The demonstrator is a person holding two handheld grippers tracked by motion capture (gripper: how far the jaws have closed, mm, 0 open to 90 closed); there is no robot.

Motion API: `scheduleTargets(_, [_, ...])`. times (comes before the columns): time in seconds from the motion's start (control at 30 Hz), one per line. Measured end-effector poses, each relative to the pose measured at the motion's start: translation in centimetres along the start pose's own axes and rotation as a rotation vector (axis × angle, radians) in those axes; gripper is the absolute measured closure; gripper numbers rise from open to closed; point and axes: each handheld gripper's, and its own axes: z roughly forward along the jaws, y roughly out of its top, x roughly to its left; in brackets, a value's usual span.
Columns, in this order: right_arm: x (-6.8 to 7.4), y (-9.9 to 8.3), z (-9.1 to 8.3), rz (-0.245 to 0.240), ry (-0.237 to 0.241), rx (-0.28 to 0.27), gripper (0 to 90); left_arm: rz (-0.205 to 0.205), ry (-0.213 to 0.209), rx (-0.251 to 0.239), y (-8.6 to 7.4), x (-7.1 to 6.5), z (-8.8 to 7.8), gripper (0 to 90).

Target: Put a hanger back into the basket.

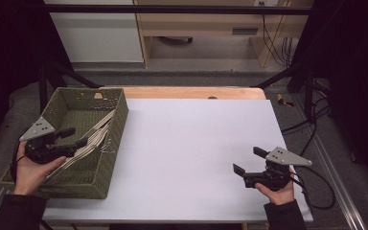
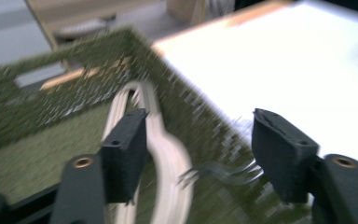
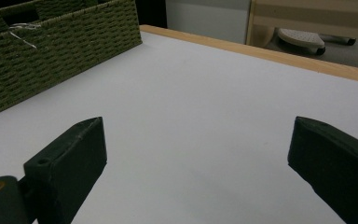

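A green woven basket (image 1: 116, 139) stands at the table's left edge. Several cream-handled pieces of cutlery (image 1: 97, 135) lie slanted in it, their metal tines (image 2: 221, 171) poking over its right wall. My left gripper (image 1: 75, 137) hovers above the basket's near half, open, with the cream handles (image 2: 170, 156) showing below and between its jaws, untouched. My right gripper (image 1: 247, 159) is held low over the white tabletop (image 1: 196, 143) at the front right, open with nothing between its jaws. From the right gripper view the basket (image 3: 65, 46) sits far left, tines (image 3: 21, 30) at its rim.
A wooden strip (image 1: 191, 92) runs along the white top's far edge. Beyond it are the floor and a wooden cabinet (image 1: 206, 24). Black cables (image 1: 311, 124) trail along the right side past the table frame.
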Motion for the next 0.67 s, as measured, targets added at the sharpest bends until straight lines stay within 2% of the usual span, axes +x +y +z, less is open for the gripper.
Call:
scheduleTargets(0.03, [0.0,0.0,-0.1,0.002,-0.001,-0.003,4.8,-0.022,-0.009,-0.038,0.1,-0.7,-0.1,33.1])
scheduleTargets(0.13, [0.0,0.0,-0.2,0.009,0.000,-0.016,4.2,-0.047,-0.033,-0.094,0.2,-2.2,-0.2,24.4])
scheduleTargets(0.23, [-0.1,0.1,-0.5,0.006,0.002,-0.026,3.7,-0.065,-0.072,-0.137,0.2,-3.8,-0.1,15.1])
scheduleTargets(0.33, [-0.2,0.1,-0.6,0.010,0.004,-0.032,3.6,-0.072,-0.075,-0.169,0.0,-5.4,0.1,11.4])
scheduleTargets(0.47, [-0.2,0.1,-0.7,0.010,0.004,-0.032,3.6,-0.057,-0.073,-0.164,-0.4,-7.4,1.0,10.3])
scheduleTargets(0.67, [-0.6,-0.3,-0.7,0.022,0.008,-0.032,3.7,0.000,-0.098,-0.123,-1.1,-9.8,2.2,11.0])
